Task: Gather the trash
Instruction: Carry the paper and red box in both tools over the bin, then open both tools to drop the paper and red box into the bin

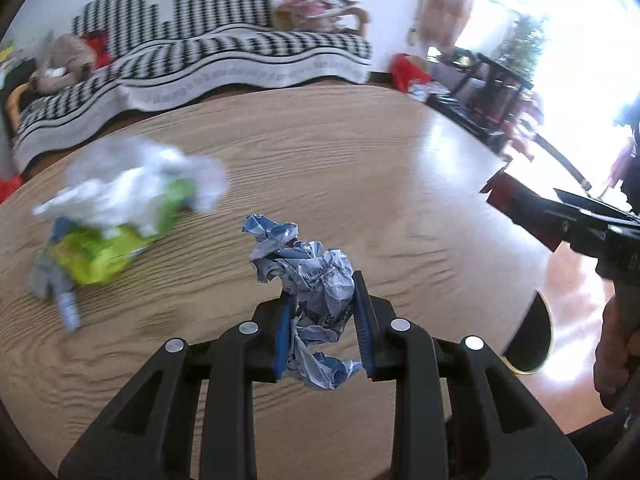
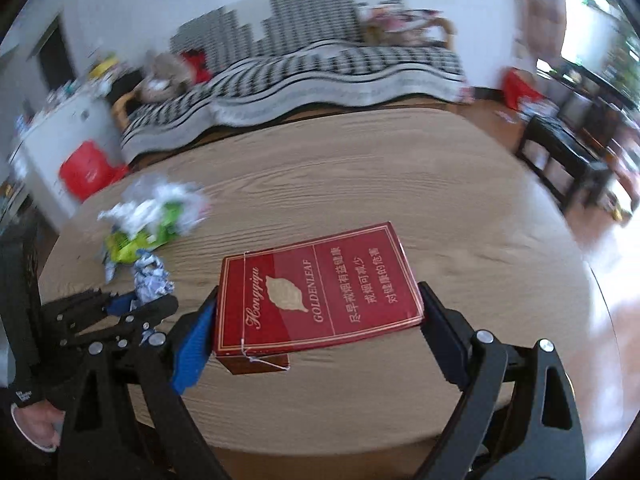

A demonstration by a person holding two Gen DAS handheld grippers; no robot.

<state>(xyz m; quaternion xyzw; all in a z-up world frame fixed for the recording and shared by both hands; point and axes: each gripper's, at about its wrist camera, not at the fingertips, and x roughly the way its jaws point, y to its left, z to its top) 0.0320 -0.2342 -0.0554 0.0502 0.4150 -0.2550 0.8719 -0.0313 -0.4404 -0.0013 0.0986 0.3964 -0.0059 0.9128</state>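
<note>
Crumpled printed paper (image 1: 316,296) is clamped between the blue-padded fingers of the left gripper (image 1: 325,300), held above the round wooden table (image 1: 300,152). Beyond it to the left, a blurred heap of white tissue and green wrapper (image 1: 120,208) is seen lying on the tabletop, apart from the held paper. A red cigarette carton (image 2: 320,296), printed "GOLDENLEAF", is gripped flat across its width by the right gripper (image 2: 318,320), its jaws closed against the two sides. A black-and-white patterned sofa (image 2: 320,60) is seen behind the table.
</note>
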